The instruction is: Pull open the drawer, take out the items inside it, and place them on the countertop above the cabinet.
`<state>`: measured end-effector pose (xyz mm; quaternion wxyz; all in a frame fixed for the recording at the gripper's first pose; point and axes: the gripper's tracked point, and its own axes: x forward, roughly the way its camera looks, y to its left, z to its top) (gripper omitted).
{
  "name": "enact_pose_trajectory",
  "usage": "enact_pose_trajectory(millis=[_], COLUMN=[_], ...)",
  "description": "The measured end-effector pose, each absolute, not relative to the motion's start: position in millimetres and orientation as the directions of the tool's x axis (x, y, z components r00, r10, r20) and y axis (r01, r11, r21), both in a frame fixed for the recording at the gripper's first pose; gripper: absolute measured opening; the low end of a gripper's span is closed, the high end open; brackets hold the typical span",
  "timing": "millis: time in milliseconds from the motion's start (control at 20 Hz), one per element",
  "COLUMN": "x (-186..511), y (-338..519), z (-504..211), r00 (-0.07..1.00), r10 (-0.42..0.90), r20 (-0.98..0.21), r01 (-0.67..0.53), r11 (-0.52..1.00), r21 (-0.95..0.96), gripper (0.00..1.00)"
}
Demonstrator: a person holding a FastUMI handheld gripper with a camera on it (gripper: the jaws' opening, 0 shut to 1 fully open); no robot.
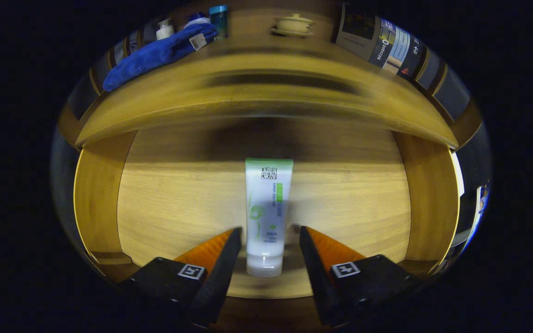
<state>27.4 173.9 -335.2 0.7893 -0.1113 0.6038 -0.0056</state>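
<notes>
Here, gripper view: the drawer [164, 203] stood pulled open, its wooden floor bare on both sides of a white tube with a green end [267, 208]. The tube lay lengthwise at mid-floor, green end toward the cabinet, clear cap end toward the drawer's near edge. The gripper [270, 231] was spread apart, the fingers flanking the tube's lower half with a narrow gap on each side; no contact could be made out. Open floor ran from the tube to both side walls.

Above, the countertop [257, 99] edge was motion-blurred. On it lay a blue cloth [155, 55] toward the left end, a small pump bottle [164, 29] and a blue-capped container [219, 19] behind it, and a lidded cup on a saucer [294, 24] near the middle. The drawer's back was shadowed under the countertop.
</notes>
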Motion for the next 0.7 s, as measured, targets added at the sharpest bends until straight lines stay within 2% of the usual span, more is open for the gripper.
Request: enact_pose_trajectory(millis=[150,250,400,700], x=[22.9,17.6,16.0,5.3], y=[177.3,175.3,176.7,179.4], z=[-338.9,-336.8,-326.9,-295.0], r00=[0.252,0.238,0.258,0.331], r10=[-0.138,-0.142,-0.139,-0.131], r20=[-0.958,-0.961,-0.956,-0.934], r01=[-0.131,-0.134,-0.121,-0.096], r11=[0.976,0.975,0.977,0.98], r21=[-0.175,-0.178,-0.175,-0.172], gripper=[0.62,0.55,0.49,0.49])
